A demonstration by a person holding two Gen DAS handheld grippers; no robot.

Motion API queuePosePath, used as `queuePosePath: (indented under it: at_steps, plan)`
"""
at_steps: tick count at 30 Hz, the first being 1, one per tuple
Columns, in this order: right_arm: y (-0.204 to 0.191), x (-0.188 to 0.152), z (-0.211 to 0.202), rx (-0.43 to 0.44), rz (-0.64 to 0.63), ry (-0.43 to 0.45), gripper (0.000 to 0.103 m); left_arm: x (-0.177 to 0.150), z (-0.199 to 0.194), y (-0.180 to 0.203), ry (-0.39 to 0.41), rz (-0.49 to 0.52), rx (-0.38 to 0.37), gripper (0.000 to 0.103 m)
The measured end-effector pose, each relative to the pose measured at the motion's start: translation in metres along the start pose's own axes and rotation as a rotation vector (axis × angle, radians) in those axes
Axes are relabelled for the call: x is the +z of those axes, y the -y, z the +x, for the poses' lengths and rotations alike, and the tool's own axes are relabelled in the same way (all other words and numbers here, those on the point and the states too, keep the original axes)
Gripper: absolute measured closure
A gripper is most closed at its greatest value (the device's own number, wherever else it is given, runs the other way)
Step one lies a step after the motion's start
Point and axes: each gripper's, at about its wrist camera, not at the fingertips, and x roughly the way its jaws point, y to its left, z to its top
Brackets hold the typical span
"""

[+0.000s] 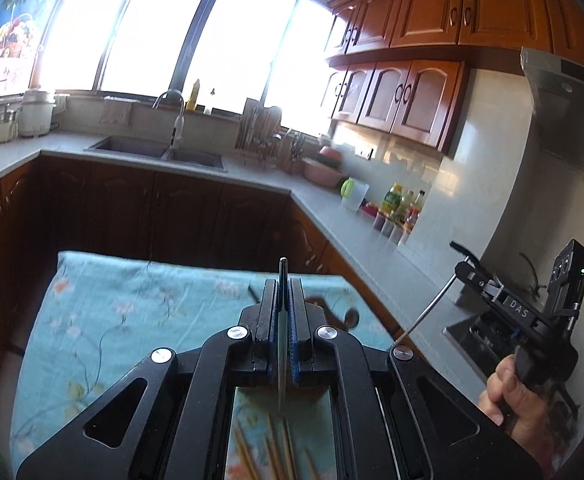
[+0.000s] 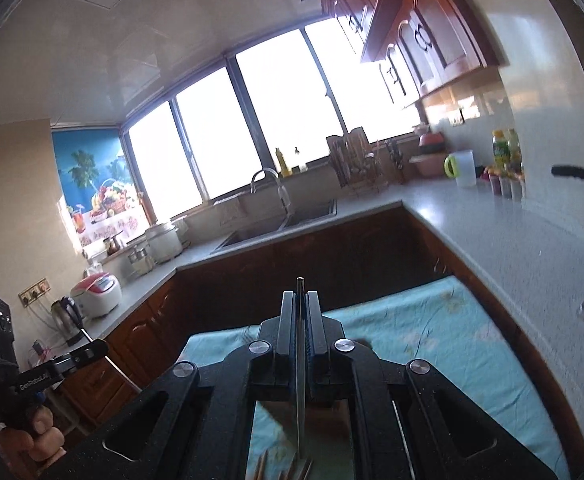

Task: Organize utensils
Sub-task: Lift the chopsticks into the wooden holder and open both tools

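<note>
1. Utensils are being held up in both hand-held grippers: a thin, flat metal utensil handle (image 1: 282,320) is sitting clamped edge-on in the left hand-held gripper (image 1: 283,284), its tip poking out just past the black fingers with blue pads (image 1: 292,320).
2. Right hand-held gripper (image 2: 300,300) is clenching a second slim metal utensil (image 2: 300,360) the same way, the narrow strip running back between the shut jaws toward the camera.
3. In the left wrist view the right hand-held gripper is showing from the side at the right edge, with a long thin metal stem (image 1: 423,312) slanting down from its jaws; what is at the stem's lower end I cannot tell.
4. A person's hand (image 1: 511,396) is gripping that tool's black handle, and another hand (image 2: 36,436) is holding the left tool at the lower left of the right wrist view.
5. Wooden chopsticks (image 1: 268,448) are lying on the light blue floral cloth (image 1: 132,320) below the left tool, seen through its frame.
6. The cloth is covering a surface in front of dark wooden cabinets (image 1: 132,208).
7. Beyond, a grey L-shaped surface (image 1: 323,204) is carrying a steel sink (image 1: 160,150) with a curved tap, a dish rack (image 1: 260,132) and a row of bottles (image 1: 399,208) under bright windows.
</note>
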Motion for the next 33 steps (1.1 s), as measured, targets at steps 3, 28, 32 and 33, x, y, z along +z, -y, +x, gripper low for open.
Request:
queuePosePath:
  at_steps: [3, 28, 32, 33]
  plan:
    - [0.004, 0.015, 0.013, -0.018, 0.01, 0.036, 0.099, 0.019, 0.021, 0.003, 0.023, 0.009, -0.004, 0.099]
    - [0.044, -0.065, 0.097, -0.107, 0.057, -0.077, 0.099, -0.049, 0.147, -0.03, -0.116, -0.073, 0.073, 0.098]
    - [0.044, -0.059, 0.097, -0.097, 0.066, -0.088, 0.099, -0.045, 0.148, -0.027, -0.116, -0.059, 0.086, 0.098]
    - [0.044, -0.059, 0.097, -0.096, 0.067, -0.09, 0.099, -0.045, 0.149, -0.026, -0.118, -0.061, 0.087, 0.098]
